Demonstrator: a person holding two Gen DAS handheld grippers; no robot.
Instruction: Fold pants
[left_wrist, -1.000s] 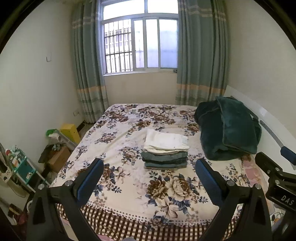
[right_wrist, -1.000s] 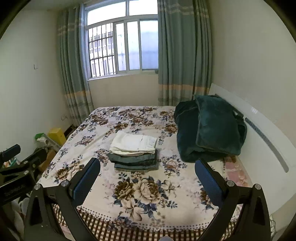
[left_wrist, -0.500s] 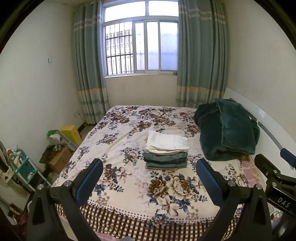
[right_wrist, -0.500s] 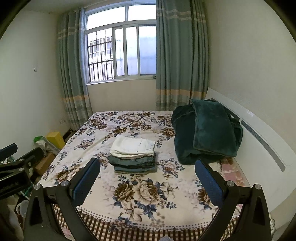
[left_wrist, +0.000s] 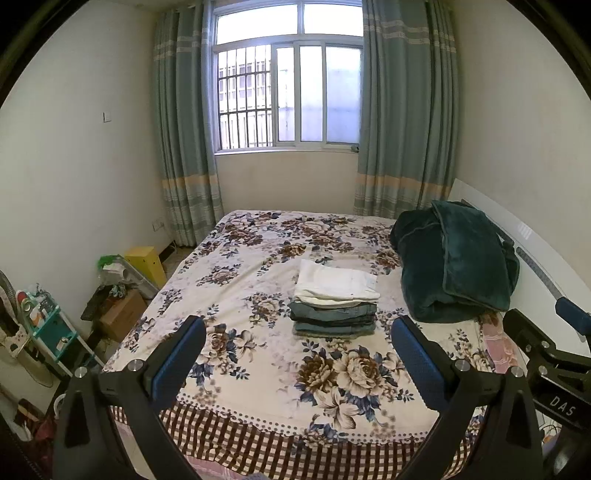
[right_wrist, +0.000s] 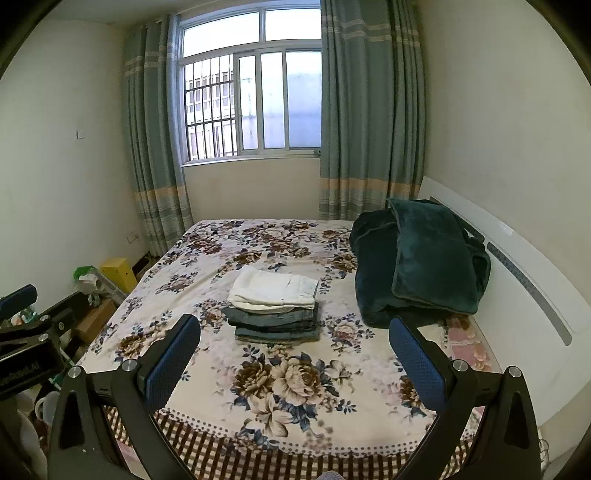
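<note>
**A:** Where are the pants?

**B:** Folded flat in a neat stack mid-bed: cream cotton on top, grey-green denim beneath, squared so it stands steady.

**A:** And the grippers?

**B:** Left gripper and right gripper hover short of the bed, jaws spread wide, empty. The folding looks finished.

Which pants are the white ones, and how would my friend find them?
Find the big flowery bed under the window. A neat stack of folded pants sits in its middle, left of the dark green blanket. The white pants lie on top of that stack; every pair below is dark grey-blue.
</note>
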